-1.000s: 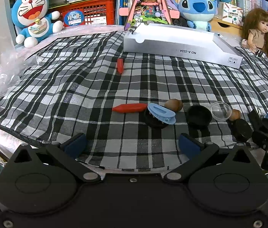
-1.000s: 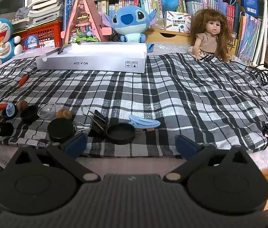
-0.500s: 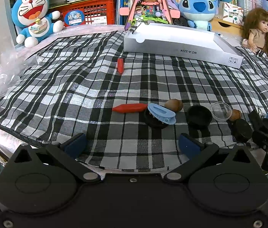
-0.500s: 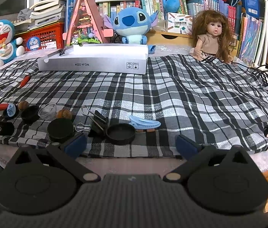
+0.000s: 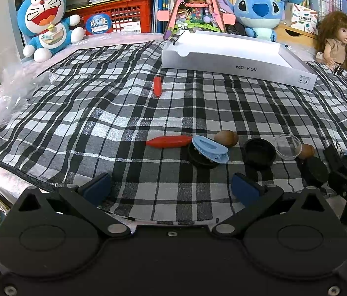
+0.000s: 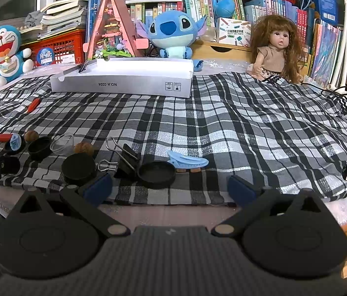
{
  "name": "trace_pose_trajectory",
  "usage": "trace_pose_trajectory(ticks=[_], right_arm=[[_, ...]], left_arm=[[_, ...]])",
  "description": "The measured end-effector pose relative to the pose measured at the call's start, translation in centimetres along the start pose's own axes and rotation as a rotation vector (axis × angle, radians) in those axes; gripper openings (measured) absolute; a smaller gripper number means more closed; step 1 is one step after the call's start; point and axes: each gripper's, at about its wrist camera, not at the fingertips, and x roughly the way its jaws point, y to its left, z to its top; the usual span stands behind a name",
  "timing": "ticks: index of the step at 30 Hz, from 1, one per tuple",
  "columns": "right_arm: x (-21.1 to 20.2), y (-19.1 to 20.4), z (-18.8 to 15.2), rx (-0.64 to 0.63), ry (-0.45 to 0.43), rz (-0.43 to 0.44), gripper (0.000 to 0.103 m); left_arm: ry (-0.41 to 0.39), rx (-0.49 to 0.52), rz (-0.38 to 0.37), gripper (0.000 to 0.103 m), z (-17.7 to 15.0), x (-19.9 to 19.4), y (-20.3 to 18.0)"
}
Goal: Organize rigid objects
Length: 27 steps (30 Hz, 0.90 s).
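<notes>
Left wrist view: left gripper (image 5: 171, 188) wide open, holding nothing, at near edge of plaid cloth (image 5: 99, 113). Blue hair clip (image 5: 210, 148) sits on black lid (image 5: 201, 159) just beyond its fingertips, red piece (image 5: 168, 141) touching left of it. Right wrist view: right gripper (image 6: 169, 188) wide open, empty; black lid (image 6: 156, 171), binder clip (image 6: 124, 161), blue clip (image 6: 188, 159) just ahead. White box (image 6: 121, 79) far.

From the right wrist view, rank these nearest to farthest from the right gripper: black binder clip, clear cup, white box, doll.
1. Black binder clip, just ahead of the right gripper, slightly left.
2. Clear cup, farther left.
3. White box, far, centre-left.
4. Doll, far right; slightly behind the box.
</notes>
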Motion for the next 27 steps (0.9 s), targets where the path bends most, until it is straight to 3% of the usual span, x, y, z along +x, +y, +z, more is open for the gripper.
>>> trace_pose_trajectory(ticks=[27], right_arm=[[-0.11, -0.1, -0.08, 0.0, -0.01, 0.002, 0.103]], left_arm=[[-0.009, 0.005, -0.003, 0.103, 0.21, 0.0, -0.09]])
